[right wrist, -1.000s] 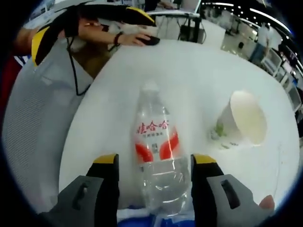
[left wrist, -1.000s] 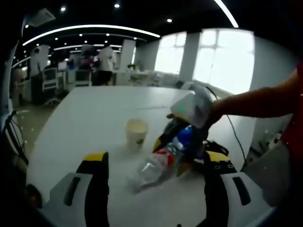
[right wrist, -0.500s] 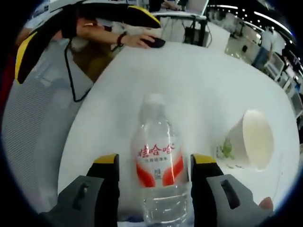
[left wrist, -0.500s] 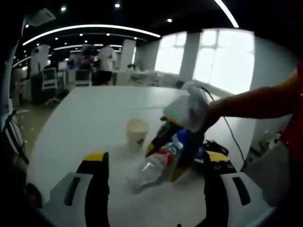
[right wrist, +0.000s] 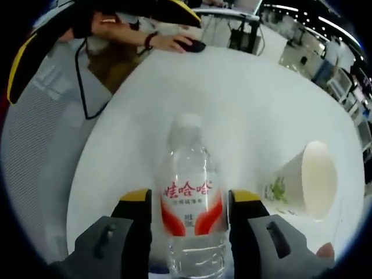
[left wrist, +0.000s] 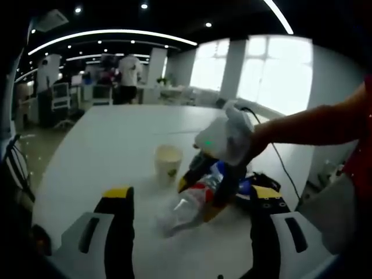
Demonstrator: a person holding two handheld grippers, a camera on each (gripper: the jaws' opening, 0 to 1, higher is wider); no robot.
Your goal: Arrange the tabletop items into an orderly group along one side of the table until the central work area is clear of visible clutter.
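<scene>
Water bottle (right wrist: 189, 203) between the right gripper (right wrist: 189, 200) jaws in the right gripper view, both yellow-tipped jaws pressed against its sides at the label: clamped on the bottle. Long axis runs up the view, white cap end toward 12 o'clock, base toward 6 o'clock. Clear plastic, red-and-white label with red characters, looks empty or nearly so. Seen from the left gripper view, same bottle (left wrist: 189, 203) lying tilted on the white table (left wrist: 110, 151), blue part at its upper right end, right gripper (left wrist: 203, 195) closed around it, coming in from 3 o'clock on a person's bare forearm (left wrist: 314, 125).

Paper cup (right wrist: 305, 186) at 3 o'clock of the bottle in the right gripper view, near but apart, white with a green print, mouth facing 3 o'clock in that view. In the left gripper view cup (left wrist: 167, 164) stands upright at 10 o'clock of the bottle.

Left gripper (left wrist: 189, 229) jaws spread wide, nothing between them, bottle just ahead of the gap toward 12 o'clock.

Another person's hand (right wrist: 171, 42) on a dark mouse (right wrist: 197, 45) at the table's far edge, 12 o'clock.
</scene>
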